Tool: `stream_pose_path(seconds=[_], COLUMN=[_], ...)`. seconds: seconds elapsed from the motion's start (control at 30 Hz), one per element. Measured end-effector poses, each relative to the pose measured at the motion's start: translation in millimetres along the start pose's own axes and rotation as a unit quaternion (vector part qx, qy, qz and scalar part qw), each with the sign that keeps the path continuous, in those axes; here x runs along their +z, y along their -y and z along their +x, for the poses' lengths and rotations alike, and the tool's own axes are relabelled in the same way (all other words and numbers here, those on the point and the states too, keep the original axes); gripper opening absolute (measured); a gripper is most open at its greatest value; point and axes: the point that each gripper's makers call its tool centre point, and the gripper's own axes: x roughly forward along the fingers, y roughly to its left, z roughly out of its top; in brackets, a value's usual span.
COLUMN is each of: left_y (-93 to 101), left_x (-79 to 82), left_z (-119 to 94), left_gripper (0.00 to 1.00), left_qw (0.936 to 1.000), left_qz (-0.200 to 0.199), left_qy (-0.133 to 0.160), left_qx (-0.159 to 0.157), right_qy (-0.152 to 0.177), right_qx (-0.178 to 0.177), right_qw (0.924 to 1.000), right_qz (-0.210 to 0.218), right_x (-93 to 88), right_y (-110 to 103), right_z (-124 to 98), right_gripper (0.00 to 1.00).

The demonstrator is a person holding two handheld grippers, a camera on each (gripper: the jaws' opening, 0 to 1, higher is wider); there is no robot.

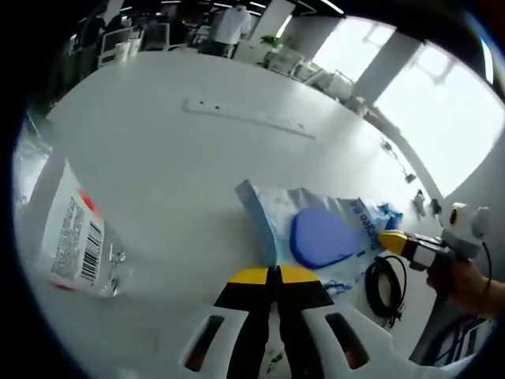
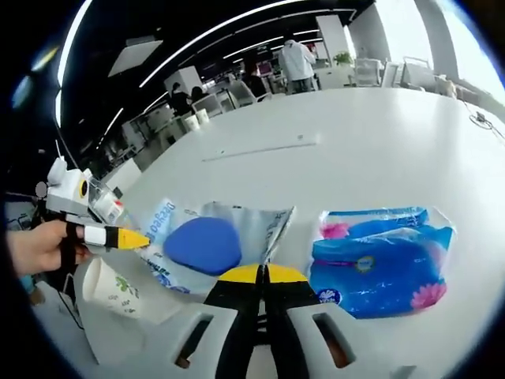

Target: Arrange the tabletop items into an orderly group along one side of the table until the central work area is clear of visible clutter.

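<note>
In the left gripper view we see a clear barcoded packet (image 1: 77,245) at the left edge of the white table (image 1: 181,158), open tabletop beyond it. Our left gripper (image 1: 276,274) has its jaws pressed together on the corner of the blue-lidded pouch (image 1: 319,237); a black cable (image 1: 384,284) lies right. In the right gripper view, a paper cup (image 2: 118,290) sits left, our right gripper (image 2: 263,273) pinches the same pouch's edge, and a tissue pack (image 2: 383,260) rests right.
</note>
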Motion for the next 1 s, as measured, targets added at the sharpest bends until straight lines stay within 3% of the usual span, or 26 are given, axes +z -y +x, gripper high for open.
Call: stream_pose_path(seconds=[1.0], left_y=[-10.3], left_x=[-13.7], left_z=[9.9], left_gripper=[0.0], left_qw=[0.9997], left_qz=[0.0], left_qy=[-0.024], left_qx=[0.005], right_qy=[-0.03], right_qx=[-0.005], right_qw=[0.9995], right_qz=[-0.01], right_x=[-15.0], right_y=[8.2], right_z=[7.6], right_gripper=[0.0])
